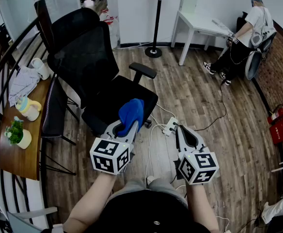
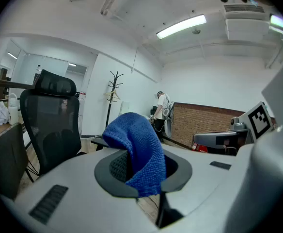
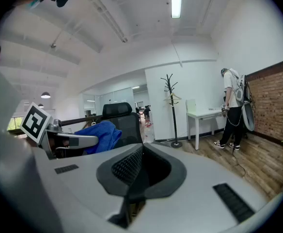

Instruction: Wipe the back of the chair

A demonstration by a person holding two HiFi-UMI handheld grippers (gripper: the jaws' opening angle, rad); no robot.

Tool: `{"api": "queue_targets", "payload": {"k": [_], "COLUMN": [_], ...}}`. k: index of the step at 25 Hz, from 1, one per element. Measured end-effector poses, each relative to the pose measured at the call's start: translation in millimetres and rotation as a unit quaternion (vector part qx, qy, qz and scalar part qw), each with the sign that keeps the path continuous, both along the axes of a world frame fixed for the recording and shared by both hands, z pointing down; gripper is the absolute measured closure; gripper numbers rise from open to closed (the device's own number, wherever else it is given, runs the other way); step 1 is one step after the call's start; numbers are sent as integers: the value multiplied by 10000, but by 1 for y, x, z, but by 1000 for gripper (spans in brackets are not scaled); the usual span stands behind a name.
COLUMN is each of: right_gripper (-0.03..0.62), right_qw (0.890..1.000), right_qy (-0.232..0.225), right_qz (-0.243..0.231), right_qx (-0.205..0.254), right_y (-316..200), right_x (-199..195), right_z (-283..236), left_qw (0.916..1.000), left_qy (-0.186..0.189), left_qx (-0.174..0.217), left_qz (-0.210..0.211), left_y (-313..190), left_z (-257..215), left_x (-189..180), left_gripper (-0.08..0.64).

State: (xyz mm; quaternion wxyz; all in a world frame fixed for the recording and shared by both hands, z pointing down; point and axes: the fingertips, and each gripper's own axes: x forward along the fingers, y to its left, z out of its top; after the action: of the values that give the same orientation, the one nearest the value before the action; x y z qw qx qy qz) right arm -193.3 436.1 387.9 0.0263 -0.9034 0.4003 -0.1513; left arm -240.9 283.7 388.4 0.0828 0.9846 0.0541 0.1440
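A black mesh office chair stands ahead of me, its back and headrest toward the upper left, its seat facing me. My left gripper is shut on a blue cloth, which hangs over the seat's front edge. In the left gripper view the blue cloth bulges up between the jaws and the chair is to the left. My right gripper is shut with nothing in it, to the right of the chair over the floor. From the right gripper view the chair shows beyond the cloth.
A wooden side table at left holds a cup, a plant and a cloth. A power strip with cables lies on the floor between the grippers. A coat stand, a white desk and a seated person are farther back.
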Motion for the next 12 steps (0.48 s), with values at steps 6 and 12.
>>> {"api": "queue_targets", "payload": {"k": [6, 12], "right_gripper": [561, 563], "right_qw": [9999, 9997], "right_qy": [-62, -171], "right_qz": [78, 53], "right_qx": [130, 144], "right_y": [-5, -18], "right_x": [0, -11], "right_z": [2, 13], "left_qw": [10000, 9999], "left_qy": [6, -67], "left_qx": [61, -47], "left_qz": [34, 137], "left_y": [-7, -11], "left_z": [1, 13], "left_x": [0, -5], "left_gripper": [489, 489]}}
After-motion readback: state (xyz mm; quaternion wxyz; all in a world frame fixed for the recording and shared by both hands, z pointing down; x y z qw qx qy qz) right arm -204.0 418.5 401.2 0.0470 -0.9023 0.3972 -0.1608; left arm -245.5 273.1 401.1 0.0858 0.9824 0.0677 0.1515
